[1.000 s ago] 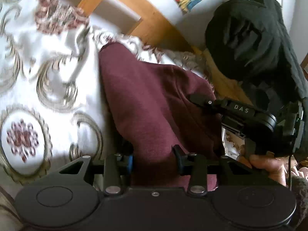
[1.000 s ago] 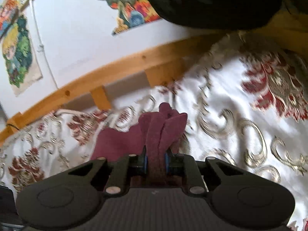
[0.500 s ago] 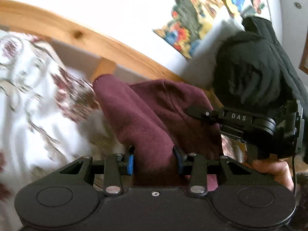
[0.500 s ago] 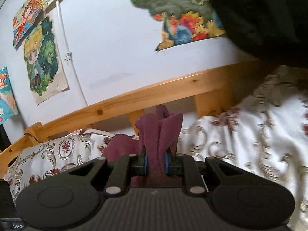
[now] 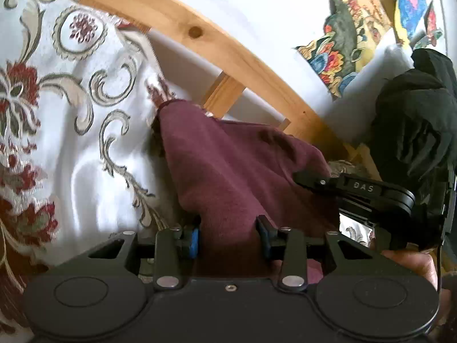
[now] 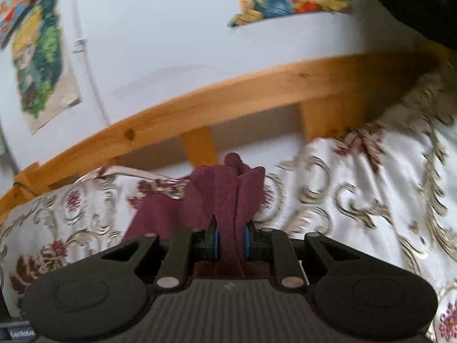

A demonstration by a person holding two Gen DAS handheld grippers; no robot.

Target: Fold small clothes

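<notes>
A small maroon garment [image 5: 228, 165] hangs stretched between my two grippers over the patterned bedspread [image 5: 57, 114]. My left gripper [image 5: 230, 235] has its jaws set wide with a thick bunch of the garment between the blue pads. My right gripper [image 6: 231, 238] is shut tight on a bunched edge of the same garment [image 6: 228, 191], which sticks up beyond the pads. The right gripper also shows in the left wrist view [image 5: 357, 191], at the garment's right side, with the hand holding it below.
A wooden bed rail [image 5: 200, 34] runs along the white wall behind the bedspread. A black jacket [image 5: 414, 128] hangs at the right. Colourful posters [image 6: 37, 65] are on the wall.
Both grippers have lifted the garment off the bedspread and tilted upward toward the wall, then dipped slightly back. Both grips look unchanged.
</notes>
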